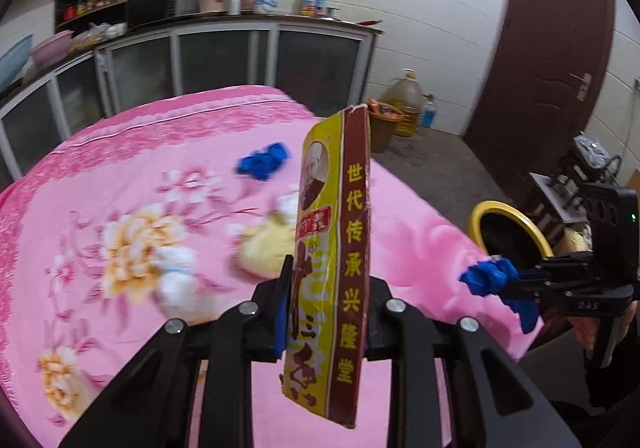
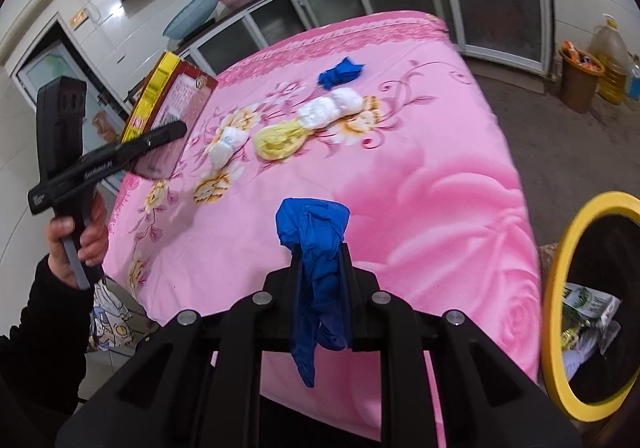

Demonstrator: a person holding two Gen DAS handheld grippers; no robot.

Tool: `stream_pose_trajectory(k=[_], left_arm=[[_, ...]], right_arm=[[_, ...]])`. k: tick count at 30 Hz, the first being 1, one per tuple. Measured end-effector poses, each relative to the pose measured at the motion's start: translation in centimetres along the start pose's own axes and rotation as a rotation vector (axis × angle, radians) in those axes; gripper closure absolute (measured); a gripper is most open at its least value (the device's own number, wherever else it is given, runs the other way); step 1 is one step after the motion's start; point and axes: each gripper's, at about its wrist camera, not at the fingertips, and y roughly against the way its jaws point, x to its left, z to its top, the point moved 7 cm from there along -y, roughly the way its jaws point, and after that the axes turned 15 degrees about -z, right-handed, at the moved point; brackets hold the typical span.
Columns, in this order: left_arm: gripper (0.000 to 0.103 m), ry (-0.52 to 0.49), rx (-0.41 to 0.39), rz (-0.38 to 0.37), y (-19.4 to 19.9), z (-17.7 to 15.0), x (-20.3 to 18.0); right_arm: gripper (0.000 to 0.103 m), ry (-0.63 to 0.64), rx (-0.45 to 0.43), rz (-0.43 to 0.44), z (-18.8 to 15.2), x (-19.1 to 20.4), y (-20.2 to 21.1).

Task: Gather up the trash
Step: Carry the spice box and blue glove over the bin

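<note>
Left wrist view showed my left gripper (image 1: 326, 312) clamped tight on a flat yellow-and-maroon carton (image 1: 334, 264), which stood nearly upright between the narrow jaws, raised above the pink floral cloth (image 1: 120, 152) of the table. From the right wrist view, my left hand (image 2: 76, 244) gripped that tool's handle, angled downward, a dark sleeve (image 2: 44, 328) at the wrist. Loose on the cloth lay a white wad (image 2: 226, 146), a yellow wad (image 2: 280, 142), another white wad (image 2: 332, 108) and a blue glove (image 2: 340, 74). My right gripper (image 2: 322, 284) was pinched closed on a second crumpled blue glove (image 2: 316, 260), hanging limp below the fingers. To its right, just beside the table edge, stood the yellow-rimmed bin (image 2: 560, 268), some rubbish in it.
</note>
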Motion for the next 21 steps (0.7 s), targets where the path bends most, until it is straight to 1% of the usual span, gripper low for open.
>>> stream_pose_trajectory(k=[8, 13, 18, 21], left_arm=[[0.079, -0.056, 0.032, -0.111, -4.8, 0.6, -6.5], [0.079, -0.087, 0.049, -0.161, -7.2, 1.0, -9.8], [0.079, -0.093, 0.054, -0.190, -9.1, 1.3, -12.5], [0.079, -0.103, 0.051, -0.188, -10.2, 1.5, -14.2]], right_arm=[[0.087, -0.082, -0.040, -0.048, -0.6, -4.9, 2.2], [0.087, -0.134, -0.069, -0.088, -0.8, -7.8, 3.3], [0.087, -0.195, -0.093, -0.137, -1.3, -11.2, 4.4], [0.087, -0.228, -0.106, -0.167, -1.6, -13.1, 5.0]])
